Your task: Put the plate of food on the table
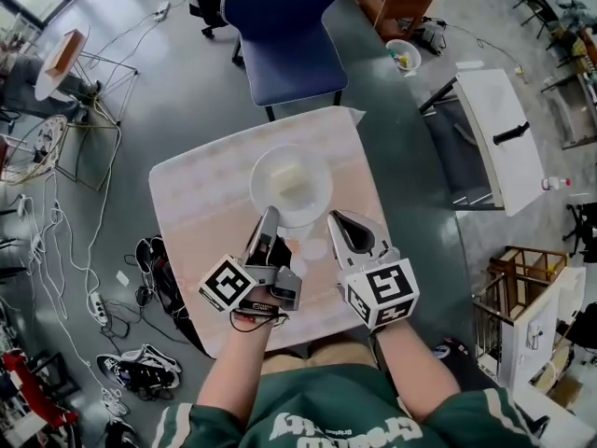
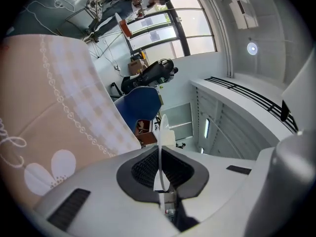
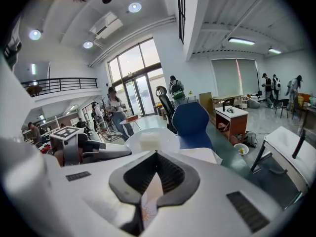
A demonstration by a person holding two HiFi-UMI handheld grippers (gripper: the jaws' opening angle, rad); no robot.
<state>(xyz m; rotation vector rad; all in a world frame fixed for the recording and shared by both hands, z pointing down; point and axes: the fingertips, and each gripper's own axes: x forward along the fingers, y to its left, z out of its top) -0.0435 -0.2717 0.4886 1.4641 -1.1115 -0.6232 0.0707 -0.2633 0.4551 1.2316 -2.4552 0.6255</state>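
Nearest the near edge of the table (image 1: pixel 201 189), the person's green shirt (image 1: pixel 336 409) filled the bottom of the head view, with both forearms reaching out over the pink patterned cloth. The left gripper (image 1: pixel 271 216) lay over the table's near half, its jaws clenched on the near rim of the white plate (image 1: pixel 264 183). Its own view showed the thin rim edge-on, pinched between the two dark pads. The right gripper (image 1: pixel 334 217) hung over the table's near half too, just beside the plate's rim. Its jaws were pressed together at the tips with nothing gripped, and only cloth showed through the gap behind them. Whether it touched the rim could not be told. The plate was over the middle of the table with a pale block of food (image 1: pixel 293 183) on it. Whether its base rested on the cloth could not be told. Just past the table's far edge stood a blue chair (image 1: pixel 284 35). On the floor left of the table lay dark shoes (image 1: pixel 149 255) and a white power strip (image 1: pixel 96 304) among trailing cables. Right of the table, well apart, stood a white side table (image 1: pixel 499 133), and beyond the table's far right corner sat a small white bucket (image 1: pixel 403 56)
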